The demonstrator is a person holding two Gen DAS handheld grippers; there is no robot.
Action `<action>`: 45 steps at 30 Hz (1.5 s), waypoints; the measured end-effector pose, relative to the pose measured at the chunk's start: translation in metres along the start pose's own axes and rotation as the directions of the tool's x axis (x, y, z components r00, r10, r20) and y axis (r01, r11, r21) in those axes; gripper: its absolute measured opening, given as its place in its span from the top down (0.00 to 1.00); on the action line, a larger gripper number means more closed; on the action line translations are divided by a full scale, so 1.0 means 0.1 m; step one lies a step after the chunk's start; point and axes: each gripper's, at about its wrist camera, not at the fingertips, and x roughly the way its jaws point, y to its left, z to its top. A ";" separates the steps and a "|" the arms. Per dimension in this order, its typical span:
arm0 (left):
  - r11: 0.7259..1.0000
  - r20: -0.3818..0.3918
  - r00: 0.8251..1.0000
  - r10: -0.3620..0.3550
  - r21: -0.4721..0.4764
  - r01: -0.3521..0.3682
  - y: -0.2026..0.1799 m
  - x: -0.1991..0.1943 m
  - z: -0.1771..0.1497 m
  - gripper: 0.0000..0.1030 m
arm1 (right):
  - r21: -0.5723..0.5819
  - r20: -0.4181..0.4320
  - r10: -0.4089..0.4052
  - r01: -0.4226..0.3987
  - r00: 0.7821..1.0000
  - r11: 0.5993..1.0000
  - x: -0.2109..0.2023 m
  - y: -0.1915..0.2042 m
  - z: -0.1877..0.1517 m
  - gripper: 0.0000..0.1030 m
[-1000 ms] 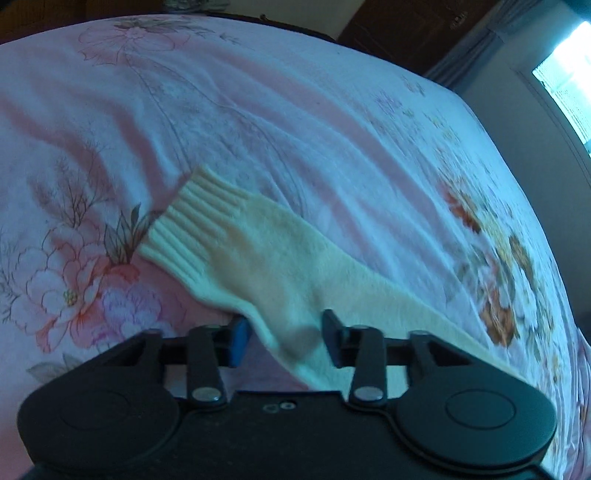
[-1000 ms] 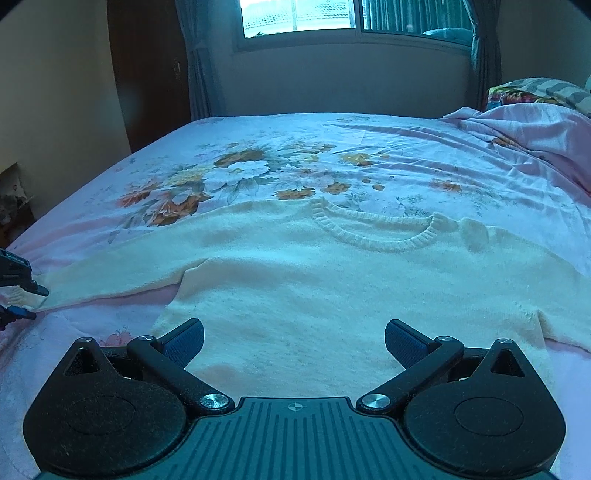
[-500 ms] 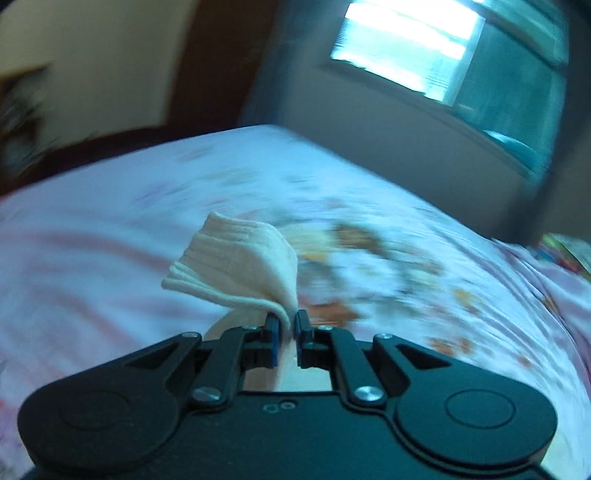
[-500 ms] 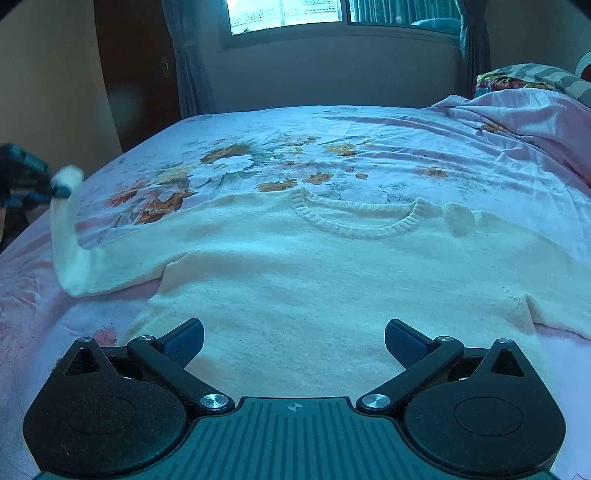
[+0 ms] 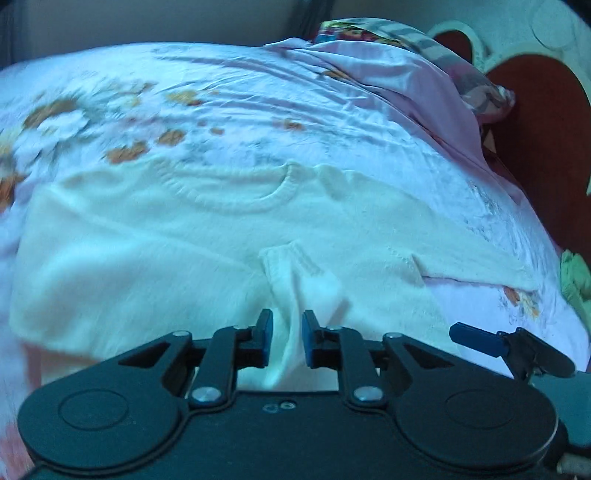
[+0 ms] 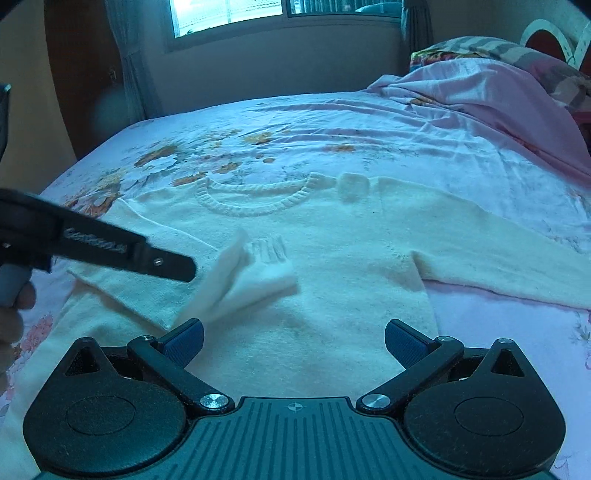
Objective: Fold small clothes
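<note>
Bedroom interior, bed (image 6: 369,122) spread with a pink floral sheet, crumpled pink blanket (image 6: 491,96) at right, daylit window (image 6: 229,14) in the far wall, curtain (image 6: 129,74), dark wooden door (image 6: 85,85), red-and-white headboard (image 5: 535,92).

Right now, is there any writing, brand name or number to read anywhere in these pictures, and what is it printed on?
One text only: pale raised lettering on the side of the black plastic left gripper, seen from the right wrist camera; too blurred to read.
No readable text on the cream knitted sweater, the pink floral bedsheet or the black wide-open right gripper.
</note>
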 end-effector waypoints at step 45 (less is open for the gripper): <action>0.930 0.047 0.946 0.320 -0.207 -0.304 0.78 -0.40 -0.58 0.73 | 0.280 -0.111 0.087 -0.053 0.990 0.959 0.15 -0.62 0.07 0.47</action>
